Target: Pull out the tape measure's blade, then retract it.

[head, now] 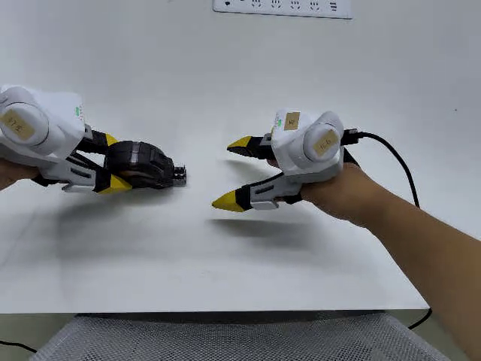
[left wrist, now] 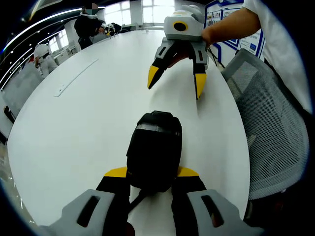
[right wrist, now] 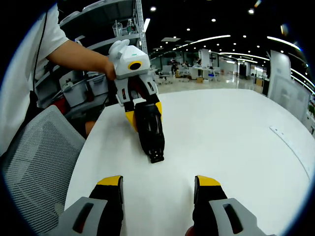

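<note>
A black tape measure [head: 143, 164] lies just above the white table, held at the left by my left gripper [head: 113, 161], which is shut on its body [left wrist: 153, 150]. Its blade hook [head: 180, 174] points right and the blade is wound in. My right gripper [head: 232, 174] stands open a short way to the right, its yellow fingertips [head: 225, 201] aimed at the hook with a gap between. From the right gripper view the tape measure [right wrist: 149, 127] sits straight ahead of my open jaws, hook [right wrist: 156, 158] toward me.
The white table [head: 225, 256] has free room all around. A white power strip [head: 282, 7] lies at the far edge. A black cable [head: 398, 162] trails from the right gripper. A mesh chair [head: 225, 338] stands at the near edge.
</note>
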Available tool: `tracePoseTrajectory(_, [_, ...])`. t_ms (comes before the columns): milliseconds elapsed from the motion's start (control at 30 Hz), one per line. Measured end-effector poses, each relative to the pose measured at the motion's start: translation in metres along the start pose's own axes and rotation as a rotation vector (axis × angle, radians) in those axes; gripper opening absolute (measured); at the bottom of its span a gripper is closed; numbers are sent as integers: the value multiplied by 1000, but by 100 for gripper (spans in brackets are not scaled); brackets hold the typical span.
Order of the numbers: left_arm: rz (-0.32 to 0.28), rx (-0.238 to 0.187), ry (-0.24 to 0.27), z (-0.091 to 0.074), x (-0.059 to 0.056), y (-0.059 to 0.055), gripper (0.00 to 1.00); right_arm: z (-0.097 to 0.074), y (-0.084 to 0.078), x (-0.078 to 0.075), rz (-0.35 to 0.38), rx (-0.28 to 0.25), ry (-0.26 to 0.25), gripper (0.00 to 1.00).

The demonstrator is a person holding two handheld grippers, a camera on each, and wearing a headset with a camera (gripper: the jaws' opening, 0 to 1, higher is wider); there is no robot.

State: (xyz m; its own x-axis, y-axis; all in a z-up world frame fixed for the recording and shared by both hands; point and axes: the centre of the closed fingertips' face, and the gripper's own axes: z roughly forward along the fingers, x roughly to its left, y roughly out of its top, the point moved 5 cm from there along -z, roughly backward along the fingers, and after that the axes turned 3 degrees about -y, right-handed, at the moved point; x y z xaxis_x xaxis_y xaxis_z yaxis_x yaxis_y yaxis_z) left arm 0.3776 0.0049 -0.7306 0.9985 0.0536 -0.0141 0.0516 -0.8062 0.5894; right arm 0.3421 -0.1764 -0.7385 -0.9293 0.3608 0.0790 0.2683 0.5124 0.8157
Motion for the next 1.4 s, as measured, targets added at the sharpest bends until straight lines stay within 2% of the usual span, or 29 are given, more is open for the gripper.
tracePoseTrajectory(67, [-3, 2, 0, 0, 0, 0, 27, 6, 2, -3, 15, -22, 2, 54])
tracePoseTrajectory(333, [-16, -6, 5, 0, -1, 0, 27, 25, 5, -4, 25, -49, 10, 47])
tracePoseTrajectory(467, [-22, -11, 6, 0, -1, 0, 27, 32, 4, -5, 16, -46, 7, 44])
tracePoseTrajectory(567, [-24, -12, 6, 1, -2, 0, 27, 37, 10, -6, 2, -63, 11, 38])
tracePoseTrajectory(767, [-27, -10, -3, 1, 0, 0, 27, 47, 15, -4, -60, -54, 27, 30])
tracePoseTrajectory(1067, [-29, -13, -5, 1, -1, 0, 27, 57, 17, -1, -87, -51, 63, 24])
tracePoseTrajectory(1400, [-32, -16, -5, 1, -1, -1, 27, 60, 15, 1, -120, -44, 76, 17])
